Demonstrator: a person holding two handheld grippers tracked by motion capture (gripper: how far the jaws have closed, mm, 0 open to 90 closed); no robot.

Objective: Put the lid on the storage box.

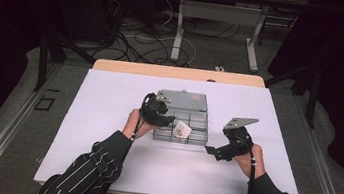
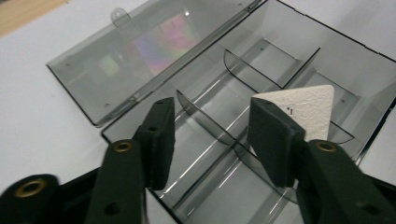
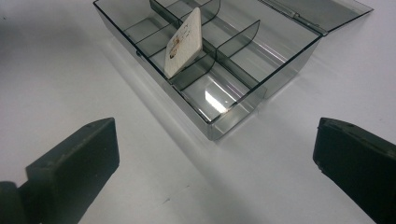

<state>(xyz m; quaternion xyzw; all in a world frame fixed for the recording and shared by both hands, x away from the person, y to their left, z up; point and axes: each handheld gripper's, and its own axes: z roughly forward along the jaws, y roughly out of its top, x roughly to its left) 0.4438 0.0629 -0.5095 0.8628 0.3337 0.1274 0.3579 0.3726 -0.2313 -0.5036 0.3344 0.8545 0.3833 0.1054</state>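
A clear grey compartment box [image 1: 169, 137] lies on the white table sheet with its lid [image 1: 184, 99] folded open behind it. A white square card [image 1: 182, 130] stands tilted inside, leaning on a divider. In the left gripper view the card [image 2: 313, 109] shows just behind the right jaw, and the box wall [image 2: 355, 70] lies beyond. My left gripper [image 2: 212, 116] hovers over the box's left compartments [image 1: 169, 121], jaws apart with nothing between them. My right gripper [image 1: 210, 151] rests right of the box, wide open [image 3: 215, 128], facing the box [image 3: 233, 119] and card [image 3: 184, 42].
The white sheet [image 1: 104, 133] covers a wooden table whose far edge [image 1: 178, 72] shows behind it. Past the table stand desk legs and tangled cables [image 1: 137, 37] on the floor. Striped sleeves enter from the bottom.
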